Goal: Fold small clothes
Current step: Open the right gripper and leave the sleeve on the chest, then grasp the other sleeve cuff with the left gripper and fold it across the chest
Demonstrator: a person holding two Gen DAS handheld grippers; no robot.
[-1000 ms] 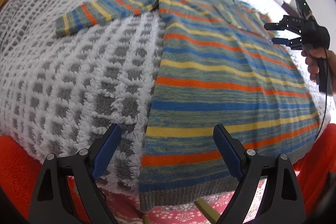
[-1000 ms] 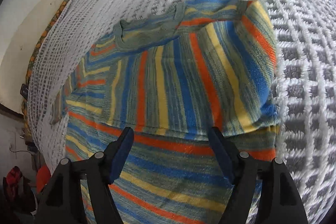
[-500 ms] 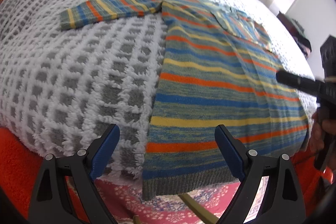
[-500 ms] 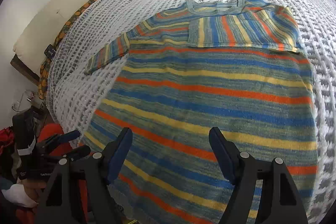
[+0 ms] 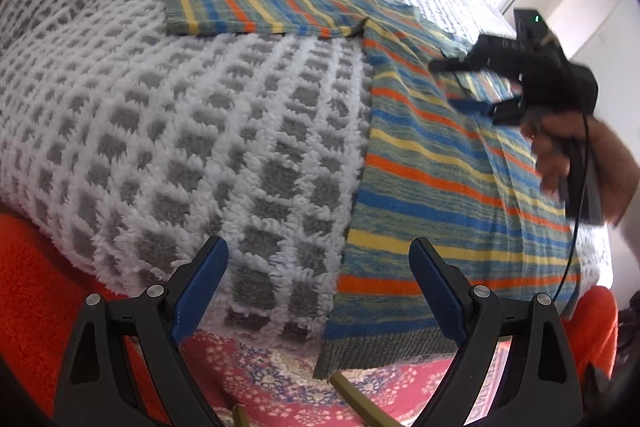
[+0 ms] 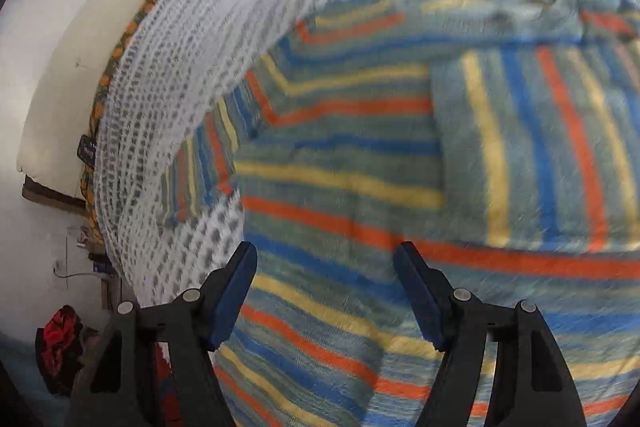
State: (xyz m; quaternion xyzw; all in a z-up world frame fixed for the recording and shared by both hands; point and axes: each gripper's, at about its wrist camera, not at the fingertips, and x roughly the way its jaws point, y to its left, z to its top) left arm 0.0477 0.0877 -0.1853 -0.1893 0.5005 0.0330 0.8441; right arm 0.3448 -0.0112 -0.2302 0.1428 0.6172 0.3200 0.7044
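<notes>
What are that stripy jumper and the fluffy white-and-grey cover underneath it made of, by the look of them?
The striped sweater looks like a knitted yarn, wool or acrylic: matte, with a ribbed grey hem and slightly heathered stripes. The bedspread seems to be a tufted chenille or plush fabric: raised fuzzy white ridges form a grid around flatter grey squares. Exact fibres cannot be told.

The right tongs stand wide apart and hold nothing, poised over a striped sweater spread on a bed's white and grey blanket. One sleeve is folded across the chest; the other lies stretched out to the left. The picture is blurred.
</notes>
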